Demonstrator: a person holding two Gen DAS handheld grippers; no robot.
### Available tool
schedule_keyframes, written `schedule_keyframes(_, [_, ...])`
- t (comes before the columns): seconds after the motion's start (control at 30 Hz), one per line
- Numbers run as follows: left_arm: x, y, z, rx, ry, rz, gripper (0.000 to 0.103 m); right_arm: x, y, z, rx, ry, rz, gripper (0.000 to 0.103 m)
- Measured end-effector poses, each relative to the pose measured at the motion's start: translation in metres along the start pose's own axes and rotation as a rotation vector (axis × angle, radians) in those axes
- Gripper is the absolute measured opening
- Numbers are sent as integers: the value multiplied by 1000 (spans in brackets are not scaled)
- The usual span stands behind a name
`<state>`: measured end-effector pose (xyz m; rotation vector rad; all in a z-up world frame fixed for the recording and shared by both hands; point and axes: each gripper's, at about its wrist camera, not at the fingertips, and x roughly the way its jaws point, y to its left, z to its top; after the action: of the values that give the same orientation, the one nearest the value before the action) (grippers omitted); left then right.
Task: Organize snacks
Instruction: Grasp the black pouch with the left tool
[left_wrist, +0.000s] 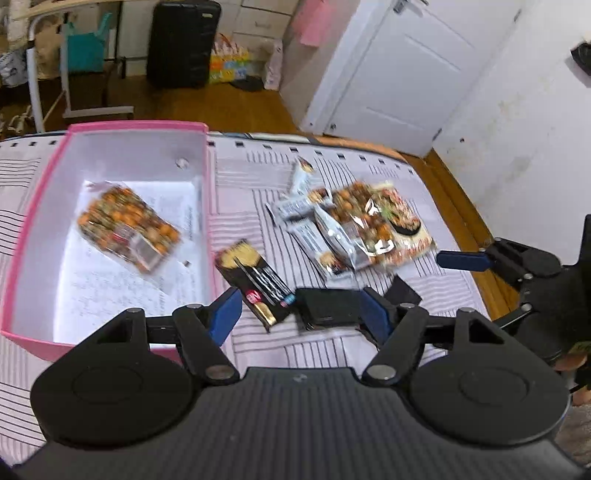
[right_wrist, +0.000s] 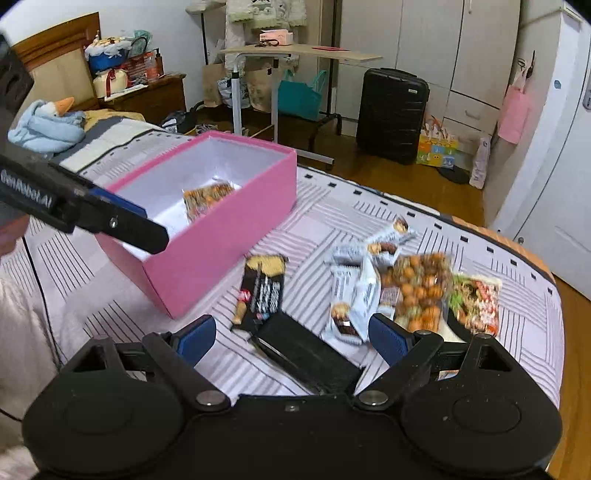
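Note:
An open pink box (left_wrist: 210, 206) stands on the striped bed with one orange snack pack (left_wrist: 125, 225) lying inside. A black snack pack (left_wrist: 255, 284) lies beside the box. Further right is a pile of white bars (left_wrist: 317, 236) and orange and red snack bags (left_wrist: 373, 221). My left gripper (left_wrist: 301, 315) hovers open over the black pack and a flat black object (left_wrist: 328, 306), gripping nothing. My right gripper (right_wrist: 293, 338) is open above that same flat black object (right_wrist: 306, 354), with the pile (right_wrist: 417, 291) just ahead on its right. The pink box (right_wrist: 221, 251) sits to its left.
One blue finger (left_wrist: 461, 260) of the right gripper shows at the right edge of the left wrist view. The left gripper's fingers (right_wrist: 140, 229) reach over the box's near corner. The bed edge (right_wrist: 517, 243) drops to a wooden floor; a suitcase (right_wrist: 391, 114) and a desk stand beyond.

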<state>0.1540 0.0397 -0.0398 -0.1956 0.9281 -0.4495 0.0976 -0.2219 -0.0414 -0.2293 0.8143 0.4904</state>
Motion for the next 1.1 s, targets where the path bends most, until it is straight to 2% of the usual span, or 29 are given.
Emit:
schedule_keyframes(0.1, [13,-12,-8,17,1,-5,67,12,6,-20,-81,-16,-32,92])
schedule_keyframes(0.17, [27,-17,-14,12,16,-11,61,23,4,-31,-96,1,-47,92])
schedule_keyframes(0.23, [41,-22,-19,9,24,-18,58,39,-2,-41,-59,35,-39,92])
schedule_keyframes(0.37, [67,-28,-25,-23,18,17,57,64,-19,-55,51,76,-14,92])
schedule_keyframes(0.43, [79,-30,-26,-64,42,50,57,74,-29,-59,106,79,-4,92])
schedule_keyframes(0.53, [96,-37,-24,-72,47,36,57,85,-41,-65,165,60,7,92])
schedule_keyframes(0.7, [131,-43,-25,-56,47,120,54,103,-54,-70,218,68,64,92])
schedule_keyframes(0.8, [150,-39,-30,-65,33,224,54,111,-58,-75,252,70,101,91])
schedule_keyframes(0.87, [157,-32,-34,-75,60,216,54,113,-53,-79,264,70,86,91])
schedule_keyframes(0.97, [153,-29,-36,-72,54,187,52,114,-39,-81,214,64,34,90])
schedule_keyframes(1.03, [153,-28,-37,-80,62,144,46,114,-38,-79,231,53,17,83])
schedule_keyframes(1.1, [153,-29,-37,-90,80,91,43,114,-36,-76,248,47,-1,81])
